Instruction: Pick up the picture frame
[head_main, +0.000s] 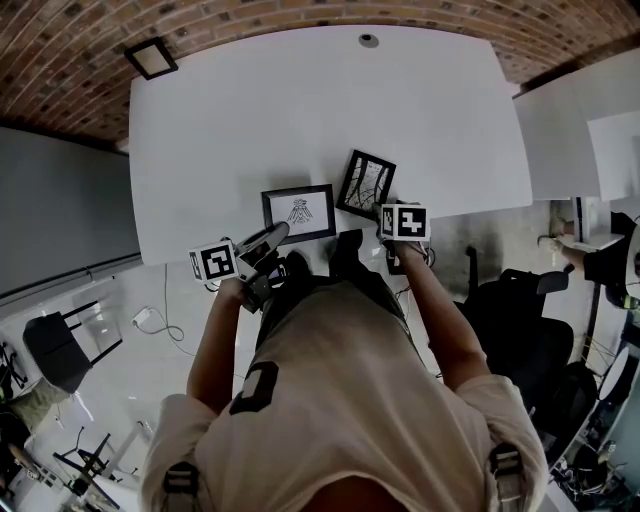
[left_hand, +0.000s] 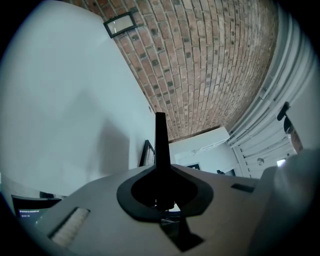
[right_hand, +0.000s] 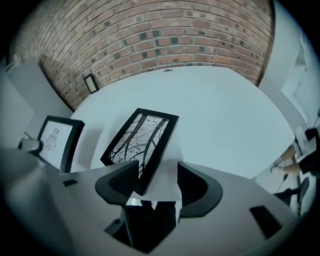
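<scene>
The only print to be made out was the black-and-white square markers on the left cube (head_main: 214, 261) and the right cube (head_main: 405, 221).

The right gripper (right_hand: 157, 170) had its jaws well apart and gripped nothing. The near corner of the branch frame (right_hand: 141, 142) reached into the gap, hard by the left-hand jaw. Whether it touched that jaw could not be told. The left gripper (left_hand: 160, 132) had its jaws pressed together into one thin black blade, with nothing between them.

Both frames were on the table (head_main: 300, 100), close to its near edge. The branch frame sat askew toward the table's right half. The tree frame (head_main: 299, 212) was just left of it and squarer to the edge.

Only the head view showed both grippers at once. The left one was over the table's near edge, by the tree frame's lower left corner. The right one was over that edge, at the branch frame's lower right corner.

Only the right gripper view showed the branch frame's corner between its jaws. The left gripper view showed just one dark frame edge-on, rising from the table; which frame it was could not be told.
</scene>
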